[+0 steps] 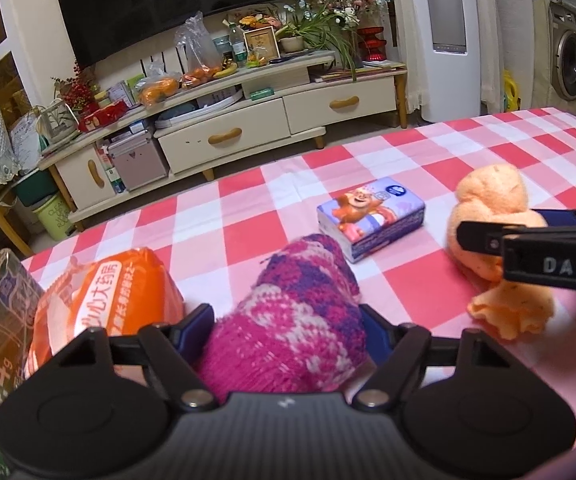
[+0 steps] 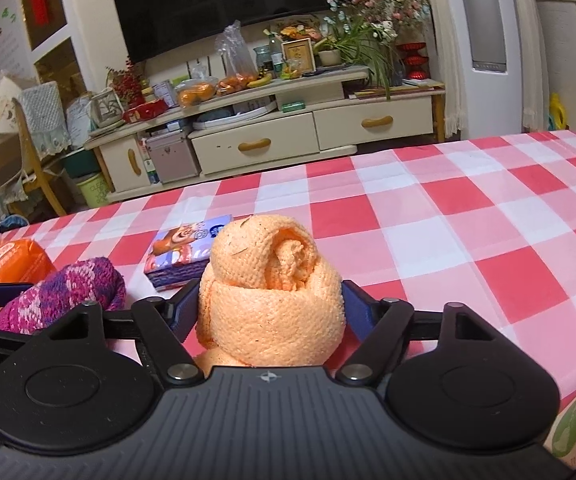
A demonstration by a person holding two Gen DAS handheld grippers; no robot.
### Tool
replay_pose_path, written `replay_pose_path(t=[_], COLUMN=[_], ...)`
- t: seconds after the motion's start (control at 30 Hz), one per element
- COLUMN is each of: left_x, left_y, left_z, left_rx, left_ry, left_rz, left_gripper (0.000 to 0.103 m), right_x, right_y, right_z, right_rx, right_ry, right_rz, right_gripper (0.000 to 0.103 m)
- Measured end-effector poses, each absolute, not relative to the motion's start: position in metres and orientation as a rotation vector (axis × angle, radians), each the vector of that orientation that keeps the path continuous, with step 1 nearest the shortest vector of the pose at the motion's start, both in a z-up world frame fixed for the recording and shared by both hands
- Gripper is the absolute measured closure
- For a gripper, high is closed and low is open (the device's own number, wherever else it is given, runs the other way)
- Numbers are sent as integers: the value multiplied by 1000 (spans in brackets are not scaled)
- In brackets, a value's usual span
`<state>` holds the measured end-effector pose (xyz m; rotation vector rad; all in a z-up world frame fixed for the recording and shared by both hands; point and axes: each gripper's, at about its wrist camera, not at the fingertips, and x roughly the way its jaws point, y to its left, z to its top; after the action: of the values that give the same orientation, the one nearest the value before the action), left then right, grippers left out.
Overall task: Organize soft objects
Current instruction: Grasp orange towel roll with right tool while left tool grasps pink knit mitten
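Left gripper [image 1: 288, 320] pinches sock [image 1: 300, 312] | right gripper [image 2: 270, 312] pinches towel [image 2: 271, 280] | tissues [image 1: 370, 222] wait far | midway, nothing placed yet

A table covered by a red, pink and white checked cloth [image 1: 428, 168] is seen. Toward its left edge an orange packet [image 1: 107, 300] is laid, with a pink and purple knitted piece [image 1: 300, 320] beside it. A small tissue pack [image 1: 370, 216] is set nearer the far edge, and an orange knotted towel [image 2: 271, 280] lies just beside it.
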<state>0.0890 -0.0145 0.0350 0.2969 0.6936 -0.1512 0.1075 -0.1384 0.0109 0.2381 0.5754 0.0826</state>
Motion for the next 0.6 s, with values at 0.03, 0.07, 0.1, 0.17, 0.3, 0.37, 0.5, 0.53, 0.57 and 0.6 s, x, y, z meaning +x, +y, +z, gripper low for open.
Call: replay_pose_path(t=[0.03,0.07,0.1,0.17,0.3,0.37,0.5,0.53,0.57,0.6], left_x=[87,85,83,78,64,54,37,33,30,28], left_y=[-14,-14,-13,-12,-10,-8,-6,-5,-4,-3], left_z=[36,37,38,40,41,41,42,42,43,43], left_rx=[289,278,268,248,229,223,219,212,204,195], left_ry=[698,704,711,724,745,751,757,758,758,759], left_rz=[-157,-163,-168,-177,-197,-205,-227,-232,-236,-241], left_gripper=[29,29,29,29,29,29,29,29,29,29], right_x=[107,107,106,105,101,99,90,89,86,83], right_y=[-138,-139,-138,-139,-141,-142,-139,-140,-139,-139], right_z=[11,11,11,11,11,11,12,13,13,13], right_rx=[234,231,230,233,240,235,204,198,190,180], right_ry=[575,575,575,577,582,585,588,589,588,589], right_rz=[86,89,91,98,111,120,130,134,136,137], right_gripper=[13,13,13,14,14,15,15,15,15,15])
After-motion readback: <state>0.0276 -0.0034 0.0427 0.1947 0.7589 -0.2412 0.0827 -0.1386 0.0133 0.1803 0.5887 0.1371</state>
